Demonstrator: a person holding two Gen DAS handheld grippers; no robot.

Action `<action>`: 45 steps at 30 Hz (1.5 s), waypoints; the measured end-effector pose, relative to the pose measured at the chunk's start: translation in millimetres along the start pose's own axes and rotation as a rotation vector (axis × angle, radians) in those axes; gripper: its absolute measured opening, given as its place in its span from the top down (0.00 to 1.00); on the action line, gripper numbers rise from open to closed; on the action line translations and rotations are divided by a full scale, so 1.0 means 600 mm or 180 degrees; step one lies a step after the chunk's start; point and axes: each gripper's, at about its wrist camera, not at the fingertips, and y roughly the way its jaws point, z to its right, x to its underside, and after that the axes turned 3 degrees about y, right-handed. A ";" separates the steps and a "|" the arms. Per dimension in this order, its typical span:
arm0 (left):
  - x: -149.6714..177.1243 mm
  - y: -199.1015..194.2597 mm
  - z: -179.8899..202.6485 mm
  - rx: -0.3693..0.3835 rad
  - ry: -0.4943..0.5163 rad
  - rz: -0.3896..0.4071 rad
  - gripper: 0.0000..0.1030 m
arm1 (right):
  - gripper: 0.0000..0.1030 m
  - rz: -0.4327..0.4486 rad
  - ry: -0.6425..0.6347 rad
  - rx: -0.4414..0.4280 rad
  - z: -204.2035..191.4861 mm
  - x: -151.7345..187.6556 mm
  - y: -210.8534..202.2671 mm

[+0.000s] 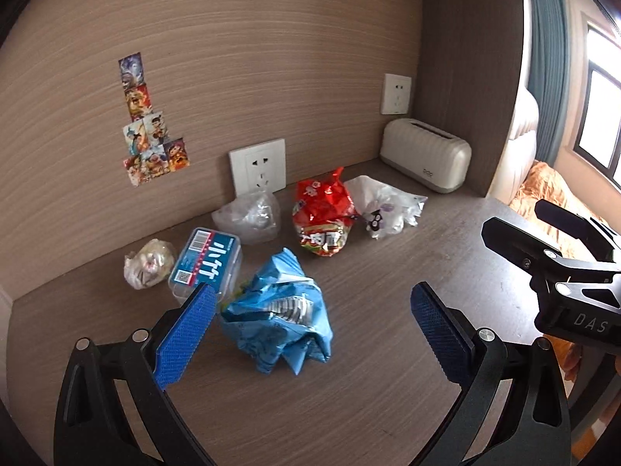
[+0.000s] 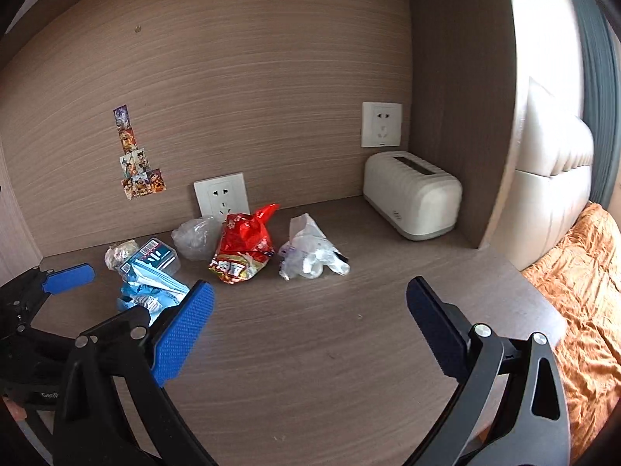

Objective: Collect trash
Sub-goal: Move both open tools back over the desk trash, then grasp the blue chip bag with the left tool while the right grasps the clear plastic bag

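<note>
Trash lies on a wooden desk [image 1: 388, 349]. A crumpled blue wrapper [image 1: 277, 312] sits between the fingers of my open left gripper [image 1: 310, 303], untouched. Behind it lie a clear box with a blue label [image 1: 205, 262], a small wad in clear plastic [image 1: 149, 264], a clear plastic bag [image 1: 250, 215], a red snack bag [image 1: 324, 215] and a white plastic bag [image 1: 382, 207]. My right gripper [image 2: 310, 299] is open and empty over bare desk, in front of the red snack bag [image 2: 244, 246] and white bag [image 2: 310, 258]. The blue wrapper [image 2: 149, 291] is at its left.
A cream tissue box [image 1: 425, 161] stands in the back right corner. Two wall sockets [image 1: 258, 171] and stickers [image 1: 149, 124] are on the back panel. A side panel closes the right. A bed with an orange cover [image 2: 582, 291] lies beyond the desk's right edge.
</note>
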 end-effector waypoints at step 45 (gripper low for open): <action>-0.103 0.043 -0.013 0.0020 -0.0083 -0.0033 0.33 | 0.52 -0.0156 -0.0145 -0.0338 -0.001 -0.140 0.107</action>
